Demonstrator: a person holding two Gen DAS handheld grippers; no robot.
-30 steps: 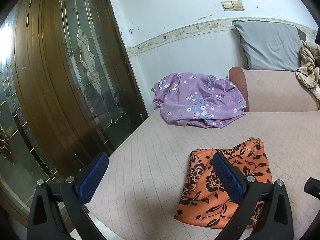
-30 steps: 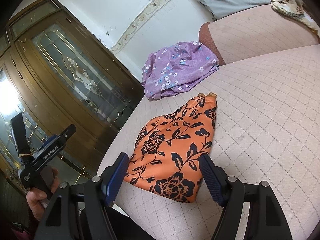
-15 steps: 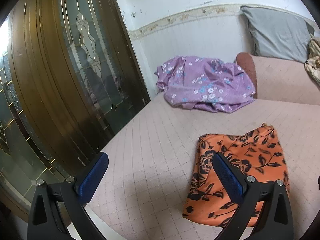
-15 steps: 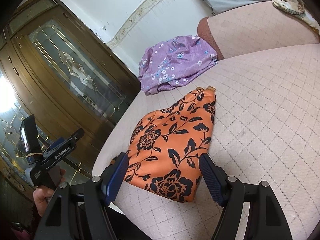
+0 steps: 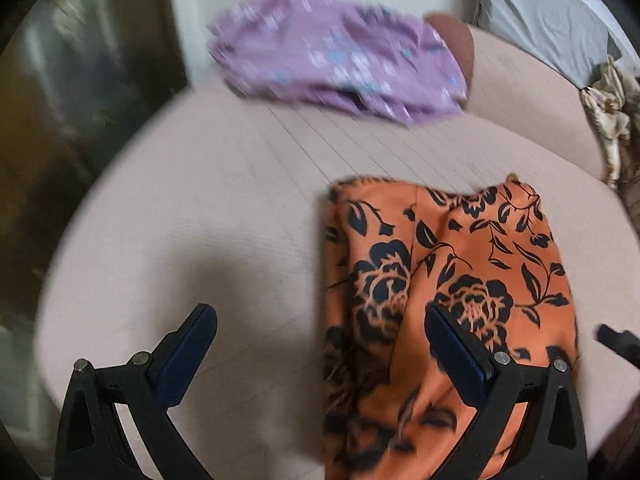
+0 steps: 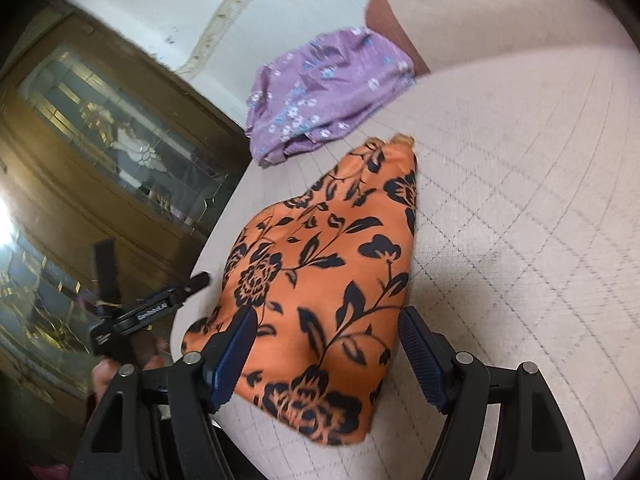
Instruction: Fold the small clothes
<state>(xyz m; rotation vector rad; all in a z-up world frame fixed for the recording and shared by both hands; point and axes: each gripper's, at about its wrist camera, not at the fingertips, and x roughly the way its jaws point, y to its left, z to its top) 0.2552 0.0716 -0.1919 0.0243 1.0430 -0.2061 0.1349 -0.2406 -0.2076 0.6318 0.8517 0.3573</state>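
On the pale pink quilted bed (image 6: 520, 208) lies a flat orange cloth with black flowers (image 6: 320, 264), its long axis running away from both tools. The right gripper (image 6: 326, 342) straddles its near end, jaws apart, empty; the left gripper (image 5: 320, 354) gapes beside its left edge.

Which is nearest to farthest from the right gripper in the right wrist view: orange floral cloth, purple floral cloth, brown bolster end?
From the right gripper, jaws open:
1. Orange floral cloth, directly under and ahead of the fingers.
2. Purple floral cloth, beyond it, toward the wall.
3. Brown bolster end, just behind the purple cloth, upper right.
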